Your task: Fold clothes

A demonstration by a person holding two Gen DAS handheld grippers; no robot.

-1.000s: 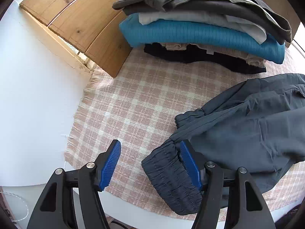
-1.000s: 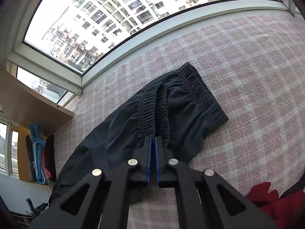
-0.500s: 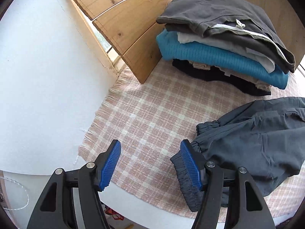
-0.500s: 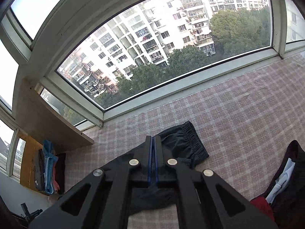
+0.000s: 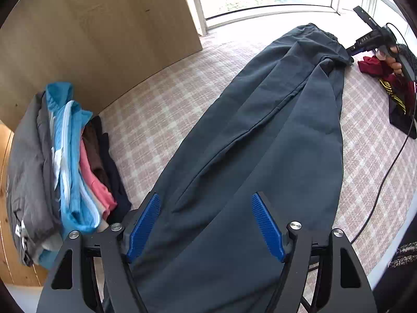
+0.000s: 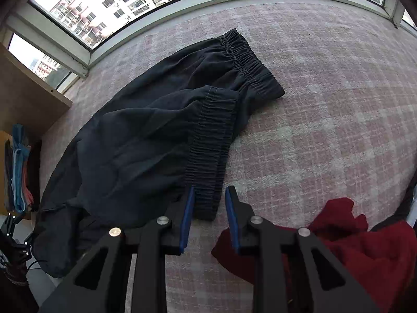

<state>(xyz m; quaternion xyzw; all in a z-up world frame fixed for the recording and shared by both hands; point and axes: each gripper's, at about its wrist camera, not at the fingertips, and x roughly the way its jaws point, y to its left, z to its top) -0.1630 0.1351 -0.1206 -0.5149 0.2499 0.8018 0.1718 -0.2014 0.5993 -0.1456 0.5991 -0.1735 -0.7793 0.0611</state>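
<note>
A pink-and-cream checked cloth [image 6: 325,109] covers the work surface below a wide window [image 6: 109,2] that looks out on apartment blocks. Stretched lengthwise across the cloth lie the dark grey trousers [image 5: 260,135], their gathered elastic cuffs at the far end in the left wrist view and close up in the right wrist view. A wooden board [image 5: 99,39] stands against the window side, and beside it a stack of folded clothes [image 5: 67,161], grey, blue, pink and dark, rests on the cloth just left of the trousers. A heap of dark red garments [image 6: 351,240] lies at the cuff end, near but apart from the trousers.

The left gripper [image 5: 206,224] hangs above the trousers with its blue pads spread wide, having just opened further, the fabric below them and not pinched. The right gripper [image 6: 208,216] has its jaws just parted, one cuff's edge [image 6: 206,203] lying between the pads without being pressed. In the left wrist view, a hand [image 5: 391,60] grips that gripper's handle, a black cable [image 5: 385,172] trailing over the cloth.
</note>
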